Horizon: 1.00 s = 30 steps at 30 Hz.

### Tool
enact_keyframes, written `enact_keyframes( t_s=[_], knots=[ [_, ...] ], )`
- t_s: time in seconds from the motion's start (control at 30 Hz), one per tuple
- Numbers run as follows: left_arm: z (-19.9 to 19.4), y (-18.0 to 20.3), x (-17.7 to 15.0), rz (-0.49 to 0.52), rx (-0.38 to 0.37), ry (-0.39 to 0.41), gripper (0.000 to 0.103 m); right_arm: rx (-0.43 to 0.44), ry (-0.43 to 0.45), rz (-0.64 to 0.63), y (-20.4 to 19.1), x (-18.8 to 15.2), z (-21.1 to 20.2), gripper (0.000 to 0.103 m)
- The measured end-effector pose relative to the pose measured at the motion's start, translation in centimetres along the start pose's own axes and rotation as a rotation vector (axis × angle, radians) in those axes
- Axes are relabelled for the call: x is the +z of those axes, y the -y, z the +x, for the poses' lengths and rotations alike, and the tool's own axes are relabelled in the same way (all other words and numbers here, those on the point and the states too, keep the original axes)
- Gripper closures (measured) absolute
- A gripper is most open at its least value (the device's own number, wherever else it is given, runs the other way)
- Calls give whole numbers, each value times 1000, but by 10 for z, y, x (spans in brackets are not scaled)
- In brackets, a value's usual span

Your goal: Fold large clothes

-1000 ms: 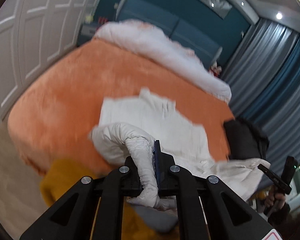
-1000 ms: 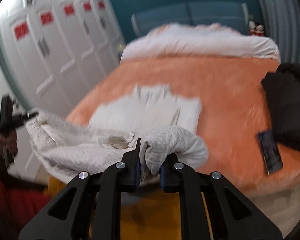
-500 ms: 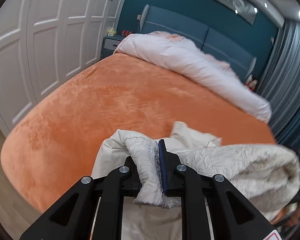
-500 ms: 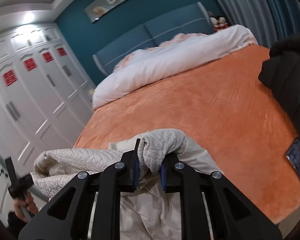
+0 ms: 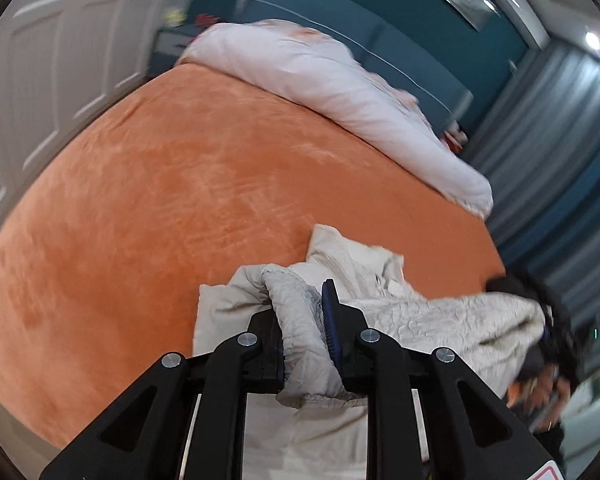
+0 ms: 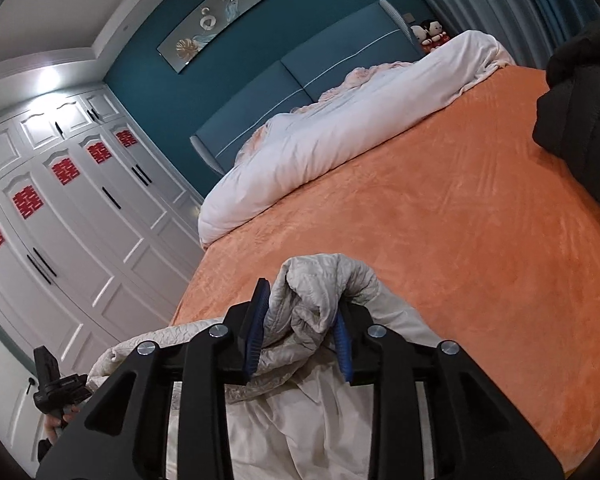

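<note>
Left wrist view: the left gripper [image 5: 302,312] is clenched on a bunched fold of the cream quilted garment [image 5: 432,320]; the pinched wad fills the gap between the two fingers.
Right wrist view: the right gripper [image 6: 300,330] has a thick fold of the same garment between its blue pads [image 6: 256,330]; the pads stand wider apart than on the left, and I cannot tell whether they grip firmly or have begun to release.
Garment position: near edge of the bed with the orange blanket [image 5: 172,184], directly under and in front of both grippers, with loose cloth hanging below them toward 6 o'clock.
Long axis: seen from the left wrist, the held edge runs from the fingers toward 3 o'clock, ending at the other hand [image 5: 548,376], which is blurred; seen from the right wrist it runs toward 8 o'clock.
Key relation: both grippers hold the two ends of one edge, so neither is nearer; the free blanket lies toward 12 o'clock from both.
Judged next move: carry the edge toward 12 o'clock and lay it flat, keeping the two ends level.
Obstacles: white duvet [image 6: 340,120] far off at 12 o'clock; black clothing [image 6: 580,112] at 2 o'clock in the right wrist view, well apart.
</note>
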State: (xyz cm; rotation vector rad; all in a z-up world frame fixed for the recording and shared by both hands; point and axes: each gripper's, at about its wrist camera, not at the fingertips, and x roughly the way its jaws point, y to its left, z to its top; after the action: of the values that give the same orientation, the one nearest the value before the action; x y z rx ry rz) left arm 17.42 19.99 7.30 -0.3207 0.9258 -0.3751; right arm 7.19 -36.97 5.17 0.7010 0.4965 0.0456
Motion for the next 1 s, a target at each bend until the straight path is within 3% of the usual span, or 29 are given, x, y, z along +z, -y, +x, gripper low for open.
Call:
enact_keyframes(
  t_s=[0.13,0.17,0.23,0.27,0.3,0.33,0.4,0.47,0.5,0.57,0.7,0.83,1.0],
  knots=[
    [9,-3,4,21,10,-48,83,106,-16,111,16,4,6,73],
    [15,-7,4,18,6,-70,82,105,-25,107,17,5,6,73],
    [29,-18,0,47,-21,-188,78,64,-12,91,21,6,-1,72],
    [33,-25,-4,81,-21,-261,73,46,4,94,25,7,-7,67],
    [29,-32,-7,100,8,-277,73,27,29,112,34,9,-19,64],
    [24,-38,-8,107,44,-268,72,17,43,129,41,10,-27,64],
    [-5,-54,-7,121,179,-183,46,-31,50,105,44,10,-45,64],
    [-38,-67,-6,101,263,-49,43,-86,39,-3,30,4,-55,64],
    [-57,-72,-4,67,282,20,43,-112,19,-85,15,-5,-55,64],
    [-72,-67,-4,39,289,84,42,-126,-14,-177,-6,-18,-45,64],
    [-57,-8,-16,133,268,225,32,-141,-124,-405,-77,-68,15,64],
    [4,52,-46,282,283,227,24,-133,-198,-550,-126,-109,67,65],
    [97,75,-66,299,342,108,22,-205,-255,-626,-143,-121,122,65]
  ],
)
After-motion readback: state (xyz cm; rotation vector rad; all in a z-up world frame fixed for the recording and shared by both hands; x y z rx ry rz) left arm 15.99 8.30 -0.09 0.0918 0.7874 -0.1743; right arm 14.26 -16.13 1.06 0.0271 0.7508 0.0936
